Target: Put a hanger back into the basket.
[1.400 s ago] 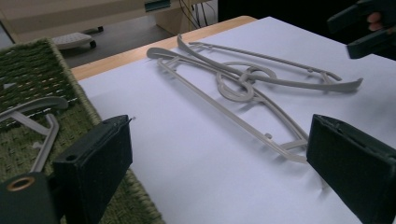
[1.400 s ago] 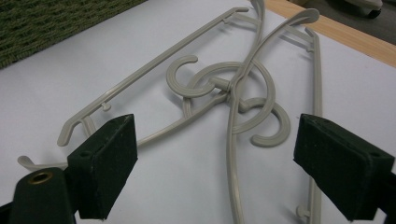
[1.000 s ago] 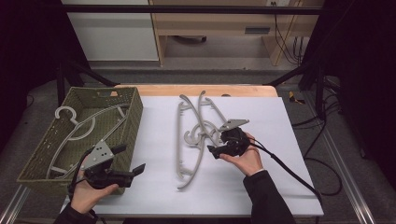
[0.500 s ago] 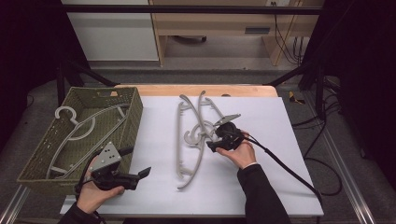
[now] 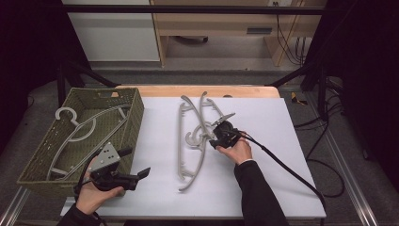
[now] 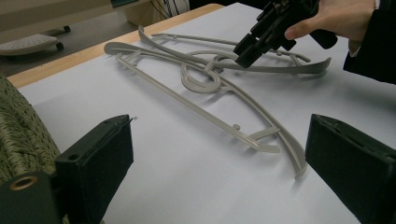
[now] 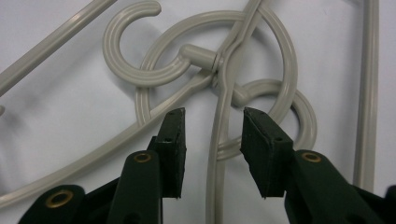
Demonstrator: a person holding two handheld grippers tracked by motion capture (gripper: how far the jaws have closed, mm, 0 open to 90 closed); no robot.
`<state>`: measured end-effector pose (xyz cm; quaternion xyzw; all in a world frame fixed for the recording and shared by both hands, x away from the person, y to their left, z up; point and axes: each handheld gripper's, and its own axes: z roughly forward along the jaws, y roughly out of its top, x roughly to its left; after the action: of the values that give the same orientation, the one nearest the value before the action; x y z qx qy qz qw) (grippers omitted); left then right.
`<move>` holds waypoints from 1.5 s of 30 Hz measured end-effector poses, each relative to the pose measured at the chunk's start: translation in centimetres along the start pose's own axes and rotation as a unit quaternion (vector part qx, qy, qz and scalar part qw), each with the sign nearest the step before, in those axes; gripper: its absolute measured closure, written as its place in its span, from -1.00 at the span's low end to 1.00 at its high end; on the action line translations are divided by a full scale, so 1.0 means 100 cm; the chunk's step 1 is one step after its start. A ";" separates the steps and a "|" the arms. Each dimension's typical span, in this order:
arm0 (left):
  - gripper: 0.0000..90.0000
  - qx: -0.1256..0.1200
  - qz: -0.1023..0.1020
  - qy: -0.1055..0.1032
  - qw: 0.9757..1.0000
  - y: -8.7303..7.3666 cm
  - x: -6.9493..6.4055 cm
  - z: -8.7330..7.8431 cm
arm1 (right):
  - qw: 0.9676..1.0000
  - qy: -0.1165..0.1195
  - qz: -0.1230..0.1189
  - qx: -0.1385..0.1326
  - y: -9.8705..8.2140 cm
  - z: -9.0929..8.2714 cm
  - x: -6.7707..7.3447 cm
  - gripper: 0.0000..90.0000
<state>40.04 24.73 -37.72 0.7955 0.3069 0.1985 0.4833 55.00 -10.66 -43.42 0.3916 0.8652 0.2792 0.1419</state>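
A tangle of grey plastic hangers (image 5: pixel 197 136) lies on the white table top (image 5: pixel 282 155), their hooks interlocked at the middle. My right gripper (image 5: pixel 215 140) points down at that knot. In the right gripper view its jaws (image 7: pixel 212 140) straddle one thin hanger arm (image 7: pixel 216 158) just below the hooks (image 7: pixel 219 60). They have just been closing, but a gap shows on both sides of the arm and the pads do not press on it. My left gripper (image 5: pixel 135 162) is held low at the front left, open and holding nothing (image 6: pixel 219 168).
A green woven basket (image 5: pixel 134 110) stands at the table's left with another grey hanger (image 5: pixel 82 129) lying in it. The right gripper's cable (image 5: pixel 282 165) trails across the table to the right front. A wooden strip (image 5: pixel 197 89) runs along the far edge.
The right gripper has moved left and down onto the hangers' hooks, and its jaws have narrowed around one hanger arm. The left gripper has hardly moved.
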 end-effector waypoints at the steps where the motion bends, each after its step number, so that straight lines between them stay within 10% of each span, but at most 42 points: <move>1: -0.83 0.000 0.001 0.000 1.000 0.000 0.000 0.000 | 1.000 -0.003 -0.006 0.000 0.002 0.003 0.000 0.38; 24: -0.82 -0.002 0.002 0.000 1.000 0.001 0.001 -0.003 | 0.998 -0.020 -0.015 0.054 0.002 0.017 -0.007 0.82; 45: -0.82 0.007 0.005 -0.007 1.000 -0.001 -0.001 0.001 | 0.997 0.020 -0.009 0.077 -0.022 0.009 -0.015 0.73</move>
<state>40.02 24.61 -37.84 0.8017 0.3004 0.1933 0.4793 55.13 -12.63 -45.40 0.3878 0.8903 0.2183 0.0967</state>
